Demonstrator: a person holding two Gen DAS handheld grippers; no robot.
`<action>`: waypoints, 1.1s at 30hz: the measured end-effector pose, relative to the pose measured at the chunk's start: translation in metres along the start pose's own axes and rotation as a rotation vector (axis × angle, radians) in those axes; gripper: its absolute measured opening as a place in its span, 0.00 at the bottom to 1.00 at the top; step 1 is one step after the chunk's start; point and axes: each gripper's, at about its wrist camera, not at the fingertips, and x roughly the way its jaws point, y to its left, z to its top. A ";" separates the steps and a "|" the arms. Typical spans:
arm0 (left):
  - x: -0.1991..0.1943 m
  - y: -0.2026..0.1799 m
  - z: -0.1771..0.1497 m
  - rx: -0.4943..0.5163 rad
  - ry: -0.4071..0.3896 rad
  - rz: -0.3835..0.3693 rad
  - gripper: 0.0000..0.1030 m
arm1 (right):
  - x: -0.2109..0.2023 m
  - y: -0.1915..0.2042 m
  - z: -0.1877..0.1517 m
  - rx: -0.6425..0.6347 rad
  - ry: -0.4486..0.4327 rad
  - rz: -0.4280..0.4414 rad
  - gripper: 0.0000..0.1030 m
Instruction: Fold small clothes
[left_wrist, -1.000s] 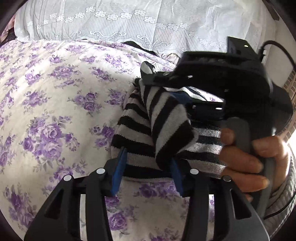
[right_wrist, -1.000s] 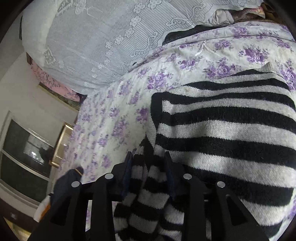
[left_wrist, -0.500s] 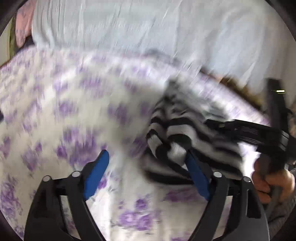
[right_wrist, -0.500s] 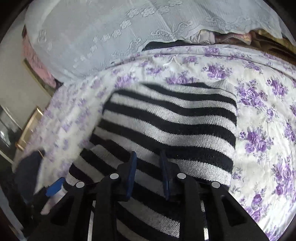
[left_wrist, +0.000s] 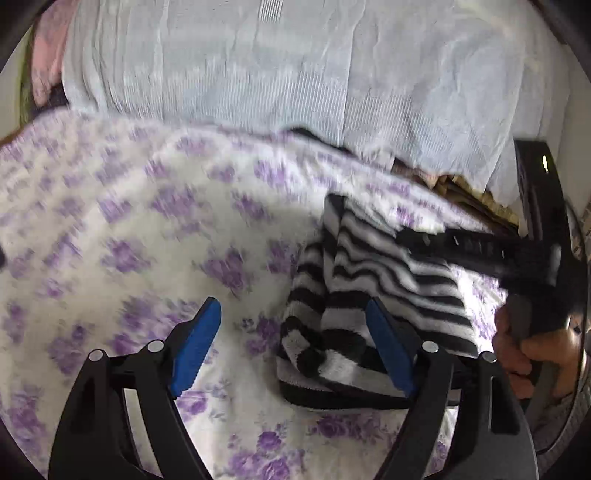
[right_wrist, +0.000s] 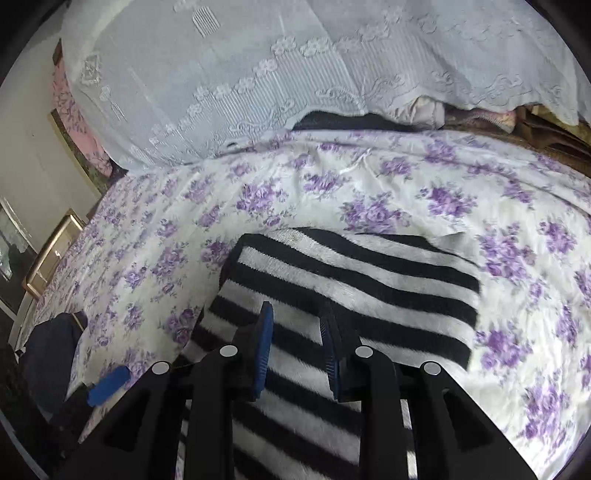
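Striped garment (right_wrist: 354, 280) folded on floral bedspread (right_wrist: 424, 177), no readable writing. Left gripper (left_wrist: 295, 343) just spread wide, garment edge beside one pad. Right gripper (right_wrist: 295, 347) narrowed over garment, pinching nothing.

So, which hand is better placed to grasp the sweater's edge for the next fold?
Probably left. The left gripper has just been opening, and the folded edge of the sweater lies between its wide jaws. The right gripper has just been closing; it sits over the sweater's middle, nothing pinched.
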 end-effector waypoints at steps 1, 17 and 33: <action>0.014 -0.001 0.001 0.004 0.037 0.008 0.78 | 0.013 0.001 0.000 -0.001 0.035 -0.019 0.25; -0.010 0.004 -0.009 0.020 -0.040 -0.100 0.86 | -0.066 -0.020 -0.056 -0.037 -0.091 0.010 0.27; 0.011 0.009 -0.019 -0.019 0.048 -0.119 0.92 | -0.073 -0.061 -0.109 0.129 -0.152 0.102 0.27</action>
